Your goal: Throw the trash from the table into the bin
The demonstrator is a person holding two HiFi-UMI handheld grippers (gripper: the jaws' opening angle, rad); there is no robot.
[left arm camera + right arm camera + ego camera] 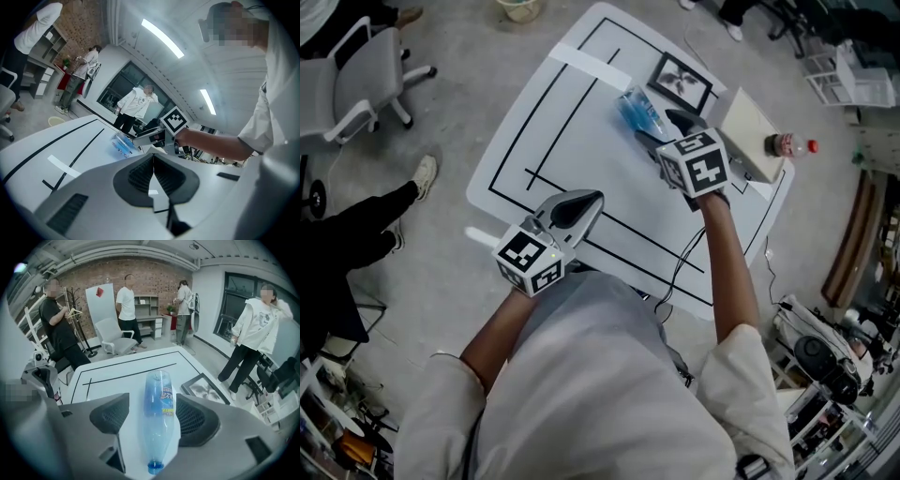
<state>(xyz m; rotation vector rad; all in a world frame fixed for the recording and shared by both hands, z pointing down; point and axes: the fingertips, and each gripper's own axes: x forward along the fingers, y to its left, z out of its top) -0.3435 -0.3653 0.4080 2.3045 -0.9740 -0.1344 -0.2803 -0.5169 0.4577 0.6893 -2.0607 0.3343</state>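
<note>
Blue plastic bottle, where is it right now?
In the head view the blue plastic bottle lies on its side toward the white table's far edge, just left of the framed picture, between the open jaws of the right gripper.

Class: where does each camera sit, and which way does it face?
Head view: on the person's head, facing down at the table; forearms, left tongs and right tongs show.
Left gripper view: on the left tongs, facing across the table; shut jaws, right forearm show.
Right gripper view: on the right tongs, facing down at the bottle between open jaws.
Shared: all show the bottle.
</note>
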